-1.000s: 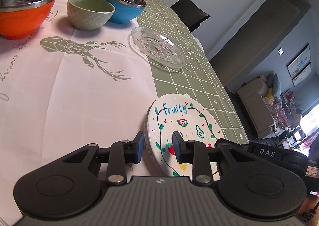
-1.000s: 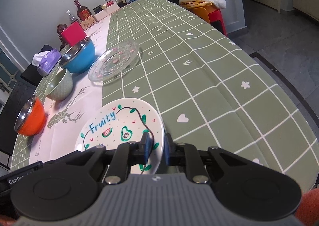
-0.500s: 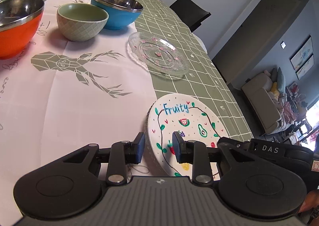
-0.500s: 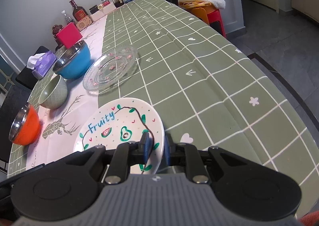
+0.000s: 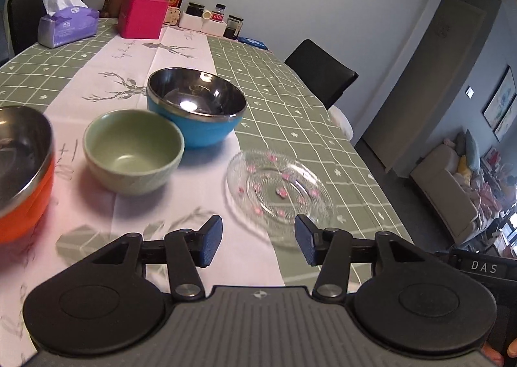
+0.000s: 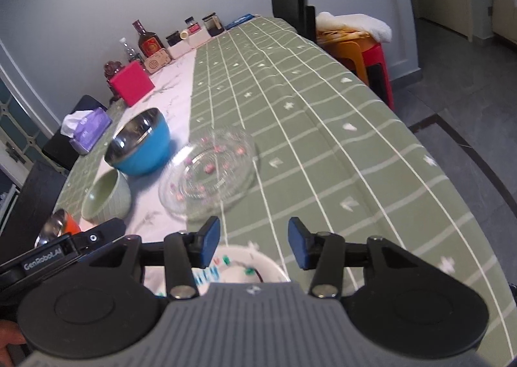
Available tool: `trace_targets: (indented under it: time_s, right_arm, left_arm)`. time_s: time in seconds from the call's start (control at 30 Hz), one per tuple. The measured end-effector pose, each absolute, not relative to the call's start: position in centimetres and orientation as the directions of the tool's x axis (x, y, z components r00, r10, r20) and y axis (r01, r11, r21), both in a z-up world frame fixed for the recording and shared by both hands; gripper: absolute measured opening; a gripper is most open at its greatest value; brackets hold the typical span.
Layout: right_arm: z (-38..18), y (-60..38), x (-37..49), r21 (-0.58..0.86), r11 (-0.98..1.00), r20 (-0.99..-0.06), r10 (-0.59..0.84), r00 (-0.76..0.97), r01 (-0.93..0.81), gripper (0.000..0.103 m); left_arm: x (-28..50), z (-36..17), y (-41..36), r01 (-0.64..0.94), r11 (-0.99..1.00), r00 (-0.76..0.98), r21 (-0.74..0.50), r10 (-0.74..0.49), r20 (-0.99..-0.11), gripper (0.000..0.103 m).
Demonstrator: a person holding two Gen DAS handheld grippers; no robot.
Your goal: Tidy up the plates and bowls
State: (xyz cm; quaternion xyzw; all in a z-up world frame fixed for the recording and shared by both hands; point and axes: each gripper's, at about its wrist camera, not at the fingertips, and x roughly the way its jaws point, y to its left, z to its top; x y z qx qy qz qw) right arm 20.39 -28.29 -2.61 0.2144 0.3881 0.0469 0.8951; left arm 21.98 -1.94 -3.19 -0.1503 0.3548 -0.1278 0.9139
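Orange shows at the far left edge of your left wrist view: the orange bowl point(image 5: 22, 179) with its steel lining, cut off by the frame. Just right of it sits the green bowl point(image 5: 133, 151), and behind that, touching or nearly so, the blue bowl point(image 5: 195, 108), all three on the white runner point(image 5: 106, 82) of the surface point(image 5: 290, 102). Further right, the glass plate point(image 5: 279, 194) lies partly on the green checked cloth, close ahead of your left tongs point(image 5: 258, 241). Those tongs stand wide apart, holding nothing, hovering low and level above the surface with the blue pads facing each other. Along the upper left of that frame you have a tissue pack point(image 5: 66, 26), a pink box point(image 5: 142, 19) and a row of bottles and jars by the wall.

In your right wrist view, the same bowls run up the left side, and the glass plate sits centre frame, blurred. Your right tongs point(image 6: 253, 245) are likewise spread apart and empty, tilted downward over the near end of the surface. Directly beneath them, at bottom centre, lies the white painted plate point(image 6: 255, 268), mostly hidden by the tongs' body, flat on the surface.
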Motion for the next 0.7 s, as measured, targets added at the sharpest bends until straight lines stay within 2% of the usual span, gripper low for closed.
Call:
trace_targets:
  time_s: [0.2, 0.3, 0.53, 0.7]
  right_arm:
    - [-3.8, -28.1, 25.3, 0.456, 0.887, -0.666, 0.291, 0.687, 0.067, 0.045]
    - [-4.7, -27.8, 27.2, 0.467, 0.883, -0.669, 0.315, 0.673, 0.051, 0.041]
    - [-6.1, -28.3, 29.6, 0.456, 0.887, -0.687, 0.296, 0.663, 0.076, 0.037]
    - [-7.3, -28.9, 30.7, 0.478, 0.873, -0.702, 0.312, 0.640, 0.098, 0.031]
  left_arm:
    - [26.0, -4.8, -2.2, 0.099, 0.929, 0.704, -0.356, -0.318, -0.635, 0.059]
    - [27.2, -6.0, -2.6, 0.076, 0.929, 0.694, -0.363, -0.311, -0.650, 0.059]
    - [28.4, -7.5, -3.5, 0.062, 0.943, 0.698, -0.326, -0.275, -0.661, 0.058]
    - [29.1, -7.8, -3.2, 0.053, 0.939, 0.713, -0.339, -0.274, -0.646, 0.052]
